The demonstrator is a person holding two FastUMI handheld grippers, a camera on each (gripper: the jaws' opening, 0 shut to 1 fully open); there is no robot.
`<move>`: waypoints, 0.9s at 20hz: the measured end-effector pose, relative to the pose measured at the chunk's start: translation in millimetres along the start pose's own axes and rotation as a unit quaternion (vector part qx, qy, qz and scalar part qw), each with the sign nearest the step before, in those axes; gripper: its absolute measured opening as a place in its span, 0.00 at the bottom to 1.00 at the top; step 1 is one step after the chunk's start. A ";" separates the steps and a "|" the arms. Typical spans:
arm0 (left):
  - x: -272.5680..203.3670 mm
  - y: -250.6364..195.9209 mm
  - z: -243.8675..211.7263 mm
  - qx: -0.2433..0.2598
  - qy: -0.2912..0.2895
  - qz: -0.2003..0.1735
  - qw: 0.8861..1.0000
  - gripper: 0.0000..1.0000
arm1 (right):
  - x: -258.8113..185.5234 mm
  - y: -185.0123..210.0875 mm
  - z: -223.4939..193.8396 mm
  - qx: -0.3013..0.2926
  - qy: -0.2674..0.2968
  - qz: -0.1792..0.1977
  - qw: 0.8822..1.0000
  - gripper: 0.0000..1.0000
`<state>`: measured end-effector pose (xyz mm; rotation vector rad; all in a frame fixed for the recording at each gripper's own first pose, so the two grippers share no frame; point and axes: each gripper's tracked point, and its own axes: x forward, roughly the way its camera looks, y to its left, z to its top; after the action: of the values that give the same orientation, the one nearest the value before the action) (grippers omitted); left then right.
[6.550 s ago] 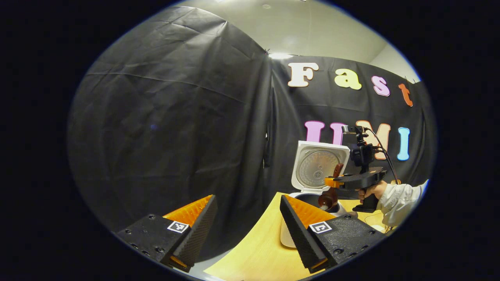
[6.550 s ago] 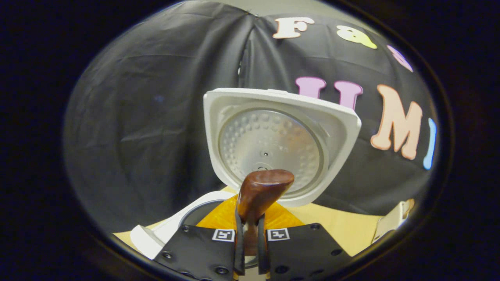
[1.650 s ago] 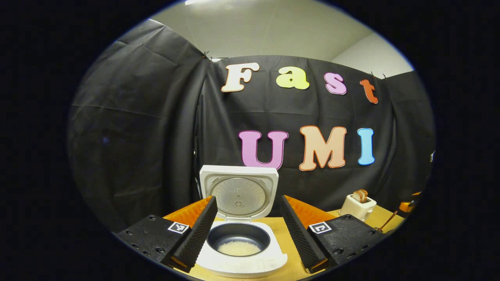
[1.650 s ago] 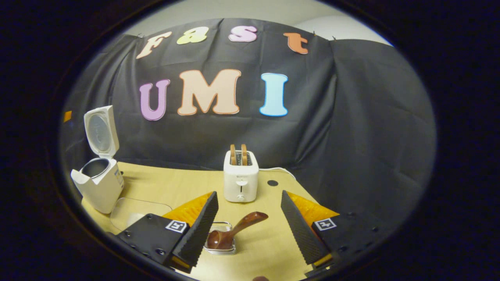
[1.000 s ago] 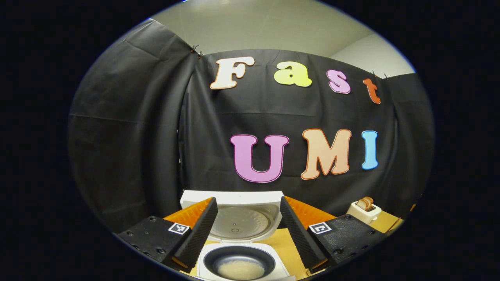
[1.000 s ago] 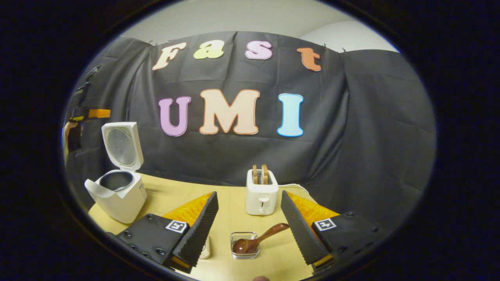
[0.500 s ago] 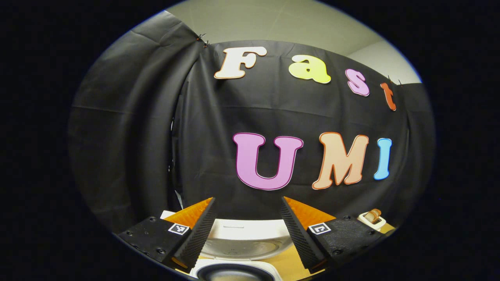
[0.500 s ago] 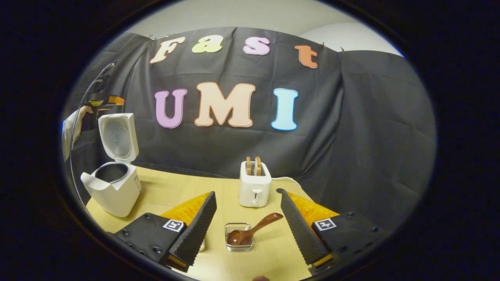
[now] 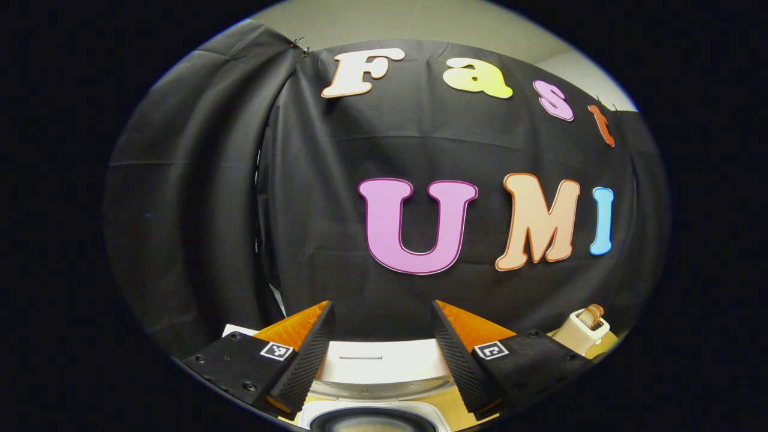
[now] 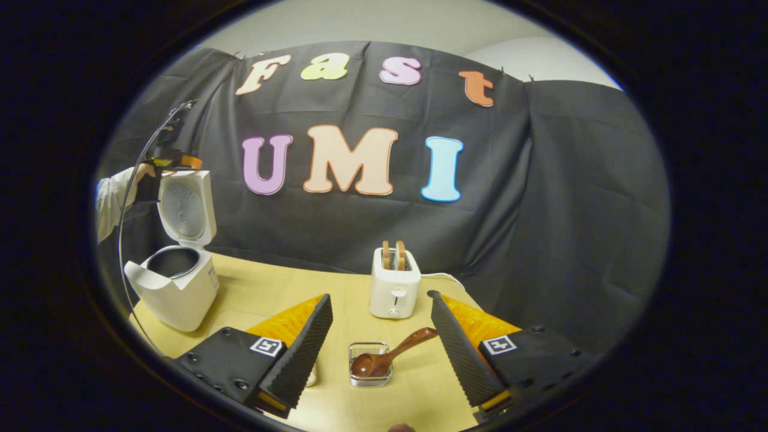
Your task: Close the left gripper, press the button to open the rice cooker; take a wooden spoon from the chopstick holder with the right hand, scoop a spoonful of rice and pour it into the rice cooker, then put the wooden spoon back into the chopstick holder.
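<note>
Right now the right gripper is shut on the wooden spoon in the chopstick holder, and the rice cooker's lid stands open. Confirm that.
Not quite. The right gripper view shows the right gripper open, its fingers apart and clear of the wooden spoon, which rests in the chopstick holder on the table. The rest holds: the rice cooker has its lid standing open.

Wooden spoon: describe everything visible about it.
The dark brown, glossy wooden spoon lies tilted in a small clear square holder on the light wooden table. Its bowl rests inside the holder and its handle slants up to the right over the rim. It sits between the right gripper's open fingers, untouched.
</note>
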<state>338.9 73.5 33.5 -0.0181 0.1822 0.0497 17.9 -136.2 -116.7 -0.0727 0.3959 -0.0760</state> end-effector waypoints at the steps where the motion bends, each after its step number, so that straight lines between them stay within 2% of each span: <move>1: -2.2 0.6 -2.2 0.001 0.002 -0.001 1.000 0.95 | 0.7 2.0 1.5 -0.002 -0.003 0.003 1.000 1.00; 6: -24.9 -1.9 -7.0 0.008 0.002 0.002 1.000 0.92 | 6.9 16.0 17.1 -0.013 -0.023 0.026 0.999 1.00; 9: -38.9 -4.0 -12.4 0.005 -0.001 0.007 1.000 0.95 | 10.0 28.8 24.2 -0.009 -0.033 0.046 0.998 1.00; 18: -102.0 -11.4 -46.9 -0.015 0.005 0.008 1.000 0.94 | 16.5 55.4 24.7 -0.003 -0.030 0.088 0.996 1.00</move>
<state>230.8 56.2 6.0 -0.0467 0.1914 0.0686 46.0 -81.1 -105.0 -0.0461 0.3402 0.1015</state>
